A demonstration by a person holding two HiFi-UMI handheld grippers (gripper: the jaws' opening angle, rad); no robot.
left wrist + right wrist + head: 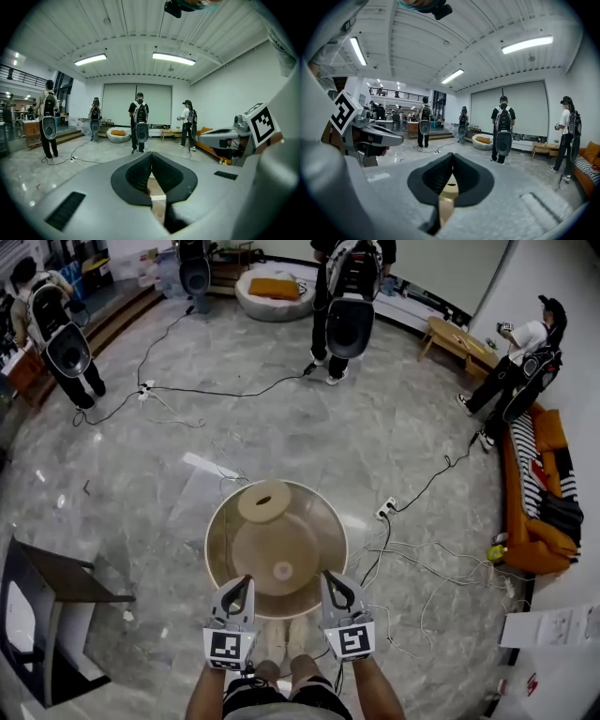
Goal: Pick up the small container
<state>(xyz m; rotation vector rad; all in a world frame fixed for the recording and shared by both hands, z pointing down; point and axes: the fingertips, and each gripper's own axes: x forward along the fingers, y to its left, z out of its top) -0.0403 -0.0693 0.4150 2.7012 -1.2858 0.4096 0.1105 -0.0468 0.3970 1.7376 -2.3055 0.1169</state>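
Observation:
A round wooden table [225, 521] stands right in front of me. On its far side sits a tan round container [263, 501] with a dark slot in its top. A smaller pale round piece [282, 570] lies near the table's middle. My left gripper [242, 583] and right gripper [330, 579] hover side by side over the near rim, both shut with nothing between the jaws. In the left gripper view the left gripper [151, 158] shows its pads pressed together. The right gripper [453, 158] looks the same, with the slotted container [449, 188] showing below its tips.
Several people with backpack rigs stand around the marble floor [281, 418]. Cables [412, 559] trail on the floor right of the table. A dark table [56, 587] stands at my left, an orange sofa [534, 512] at the right wall, and a white beanbag [275, 292] far ahead.

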